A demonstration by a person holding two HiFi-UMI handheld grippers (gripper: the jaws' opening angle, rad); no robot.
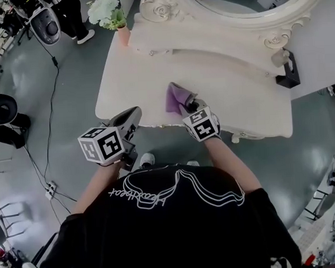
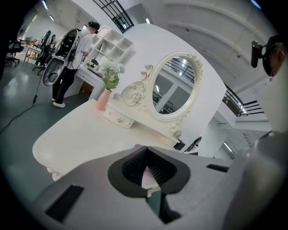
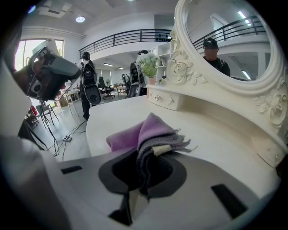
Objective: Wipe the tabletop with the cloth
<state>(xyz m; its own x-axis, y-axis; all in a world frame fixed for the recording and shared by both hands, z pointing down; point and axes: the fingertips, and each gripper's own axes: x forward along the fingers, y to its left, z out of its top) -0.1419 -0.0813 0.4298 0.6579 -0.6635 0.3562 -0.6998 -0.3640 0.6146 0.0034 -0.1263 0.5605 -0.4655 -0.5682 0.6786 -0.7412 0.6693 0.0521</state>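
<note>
My right gripper [image 1: 188, 106] reaches over the tabletop [image 1: 227, 94] edge, clamped on the purple cloth [image 1: 175, 96]; left gripper [image 1: 131, 117] hovers alongside, jaws pressed together, empty

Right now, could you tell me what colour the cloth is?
The cloth is purple, best seen in the right gripper view.
</note>
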